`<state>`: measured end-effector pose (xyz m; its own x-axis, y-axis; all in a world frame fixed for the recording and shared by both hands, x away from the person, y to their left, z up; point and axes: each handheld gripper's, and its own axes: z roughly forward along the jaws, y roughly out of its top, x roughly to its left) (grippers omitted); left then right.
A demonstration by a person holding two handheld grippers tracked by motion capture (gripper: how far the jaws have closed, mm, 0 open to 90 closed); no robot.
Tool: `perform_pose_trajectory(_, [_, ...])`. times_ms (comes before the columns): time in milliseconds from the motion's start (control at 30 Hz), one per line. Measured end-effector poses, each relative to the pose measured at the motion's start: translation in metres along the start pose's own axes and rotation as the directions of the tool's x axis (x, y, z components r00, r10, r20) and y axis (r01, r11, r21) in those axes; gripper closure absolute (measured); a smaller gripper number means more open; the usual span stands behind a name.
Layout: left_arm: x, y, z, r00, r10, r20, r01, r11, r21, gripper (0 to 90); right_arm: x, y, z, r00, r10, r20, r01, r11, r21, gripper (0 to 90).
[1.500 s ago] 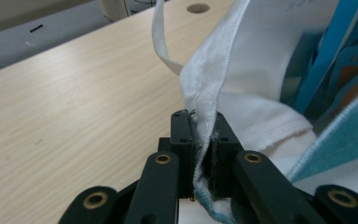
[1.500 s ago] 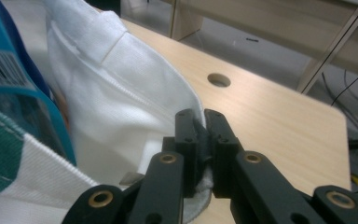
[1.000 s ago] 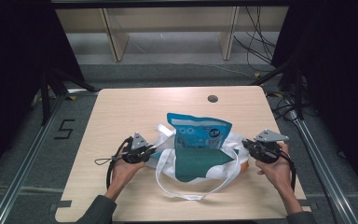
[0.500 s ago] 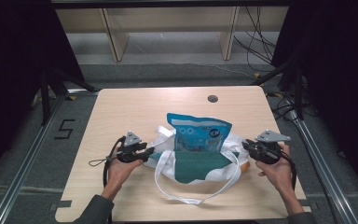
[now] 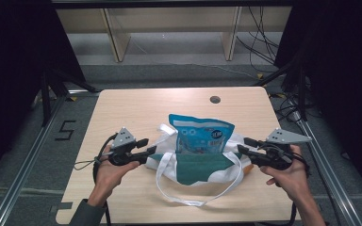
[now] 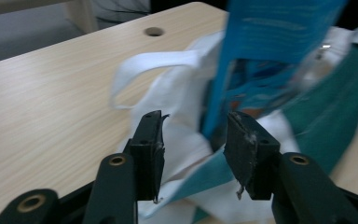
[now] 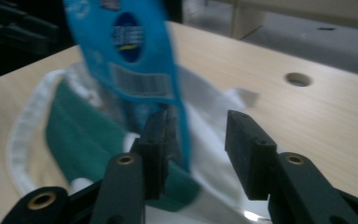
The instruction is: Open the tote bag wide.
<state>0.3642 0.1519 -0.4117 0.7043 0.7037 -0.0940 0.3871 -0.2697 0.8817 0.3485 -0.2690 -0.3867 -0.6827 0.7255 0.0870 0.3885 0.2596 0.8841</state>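
A white and green tote bag point(image 5: 202, 167) lies on the wooden table point(image 5: 136, 103), its mouth toward the far side. A blue snack packet point(image 5: 200, 134) stands half inside it. My left gripper point(image 5: 148, 147) is open at the bag's left edge, jaws apart with nothing between them; in the left gripper view the bag point(image 6: 182, 98) and packet point(image 6: 279, 37) lie just past the left gripper point(image 6: 193, 135). My right gripper point(image 5: 242, 145) is open at the bag's right edge. In the right gripper view the packet point(image 7: 130, 51) rises beyond the right gripper point(image 7: 198, 140), with the bag point(image 7: 84, 126) beneath.
A round cable hole point(image 5: 215, 99) sits in the table near its far edge. The bag's white handle loop point(image 5: 188, 200) lies toward the front edge. Wooden shelving legs point(image 5: 115, 40) stand on the floor beyond the table.
The left gripper has drawn back to the left, away from the bag's edge. The right gripper has hardly moved. Bag and packet stay put.
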Motion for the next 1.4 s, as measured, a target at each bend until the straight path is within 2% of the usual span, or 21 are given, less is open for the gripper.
perform_pose_trajectory(67, [-0.008, 0.002, 0.007, 0.9991, 0.014, 0.039, -0.014, 0.9999, 0.001, 56.5, 0.009, 0.002, 0.004, 0.9996, 0.006, -0.028, -0.005, 1.000, 0.024, 55.4])
perform_pose_trajectory(200, [-0.014, 0.000, 0.025, 0.9958, 0.015, 0.090, -0.016, 0.9998, 0.009, 55.4, 0.014, -0.001, 0.016, 0.9973, -0.041, -0.061, 0.046, 0.996, 0.079, 54.0])
perform_pose_trajectory(300, [-0.018, -0.008, 0.039, 0.9892, -0.004, 0.146, 0.002, 0.9998, 0.018, 63.6, 0.014, -0.009, 0.023, 0.9961, -0.053, -0.070, 0.062, 0.988, 0.139, 66.2])
perform_pose_trajectory(367, [-0.020, -0.017, 0.045, 0.9890, 0.054, 0.137, -0.061, 0.9971, 0.046, 67.8, 0.014, -0.013, 0.025, 0.9913, -0.098, -0.088, 0.113, 0.978, 0.176, 76.1])
perform_pose_trajectory(400, [-0.020, -0.019, 0.047, 0.9883, 0.060, 0.140, -0.069, 0.9958, 0.060, 68.9, 0.016, -0.016, 0.026, 0.9868, -0.122, -0.106, 0.142, 0.969, 0.202, 78.3])
perform_pose_trajectory(433, [-0.022, -0.025, 0.050, 0.9903, 0.032, 0.136, -0.040, 0.9974, 0.060, 70.1, 0.017, -0.019, 0.028, 0.9839, -0.136, -0.116, 0.158, 0.965, 0.207, 79.0])
perform_pose_trajectory(500, [-0.025, -0.034, 0.056, 0.9881, 0.051, 0.145, -0.066, 0.9929, 0.099, 71.1, 0.020, -0.027, 0.035, 0.9806, -0.147, -0.129, 0.178, 0.944, 0.279, 80.1])
perform_pose_trajectory(567, [-0.028, -0.042, 0.064, 0.9866, 0.072, 0.146, -0.093, 0.9849, 0.146, 71.3, 0.020, -0.036, 0.045, 0.9760, -0.176, -0.128, 0.209, 0.925, 0.317, 80.7])
perform_pose_trajectory(600, [-0.029, -0.046, 0.069, 0.9858, 0.080, 0.148, -0.105, 0.9803, 0.168, 71.4, 0.021, -0.043, 0.052, 0.9778, -0.173, -0.119, 0.204, 0.917, 0.342, 80.9])
perform_pose_trajectory(633, [-0.029, -0.049, 0.073, 0.9855, 0.097, 0.139, -0.123, 0.9739, 0.191, 71.7, 0.021, -0.048, 0.058, 0.9757, -0.181, -0.123, 0.215, 0.903, 0.372, 81.1])
perform_pose_trajectory(700, [-0.028, -0.053, 0.079, 0.9854, 0.094, 0.142, -0.123, 0.9706, 0.207, 72.1, 0.021, -0.057, 0.068, 0.9777, -0.185, -0.100, 0.209, 0.893, 0.398, 81.5])
perform_pose_trajectory(800, [-0.028, -0.061, 0.090, 0.9857, 0.113, 0.125, -0.139, 0.9632, 0.230, 72.9, 0.021, -0.066, 0.078, 0.9774, -0.192, -0.089, 0.211, 0.887, 0.411, 81.9])
perform_pose_trajectory(867, [-0.028, -0.061, 0.090, 0.9861, 0.109, 0.125, -0.136, 0.9631, 0.232, 73.1, 0.022, -0.070, 0.083, 0.9768, -0.201, -0.074, 0.214, 0.881, 0.422, 82.1])
perform_pose_trajectory(933, [-0.029, -0.060, 0.088, 0.9874, 0.108, 0.116, -0.133, 0.9627, 0.235, 73.0, 0.022, -0.070, 0.084, 0.9782, -0.196, -0.070, 0.207, 0.882, 0.423, 81.9])
perform_pose_trajectory(1033, [-0.030, -0.054, 0.082, 0.9885, 0.102, 0.112, -0.124, 0.9685, 0.216, 71.7, 0.022, -0.068, 0.080, 0.9784, -0.194, -0.070, 0.206, 0.887, 0.414, 80.0])
perform_pose_trajectory(1100, [-0.029, -0.046, 0.073, 0.9886, 0.091, 0.120, -0.111, 0.9790, 0.171, 68.1, 0.021, -0.061, 0.071, 0.9786, -0.186, -0.089, 0.206, 0.904, 0.375, 75.3])
perform_pose_trajectory(1200, [-0.025, -0.031, 0.058, 0.9908, 0.078, 0.110, -0.090, 0.9900, 0.108, 61.0, 0.015, -0.042, 0.052, 0.9858, -0.137, -0.098, 0.160, 0.944, 0.289, 67.9])
perform_pose_trajectory(1233, [-0.022, -0.025, 0.054, 0.9905, 0.080, 0.112, -0.090, 0.9921, 0.087, 60.1, 0.012, -0.038, 0.048, 0.9846, -0.143, -0.101, 0.165, 0.953, 0.255, 66.2])
perform_pose_trajectory(1267, [-0.020, -0.019, 0.049, 0.9942, 0.071, 0.081, -0.076, 0.9954, 0.059, 59.9, 0.011, -0.032, 0.043, 0.9871, -0.129, -0.095, 0.148, 0.962, 0.229, 63.9])
perform_pose_trajectory(1300, [-0.016, -0.013, 0.045, 0.9950, 0.079, 0.062, -0.081, 0.9961, 0.036, 59.8, 0.009, -0.028, 0.039, 0.9875, -0.132, -0.087, 0.147, 0.970, 0.192, 65.6])
perform_pose_trajectory(1400, [-0.002, 0.001, 0.035, 0.9965, 0.084, 0.002, -0.084, 0.9965, 0.003, 59.0, -0.001, -0.015, 0.029, 0.9914, -0.128, -0.026, 0.131, 0.982, 0.136, 63.2])
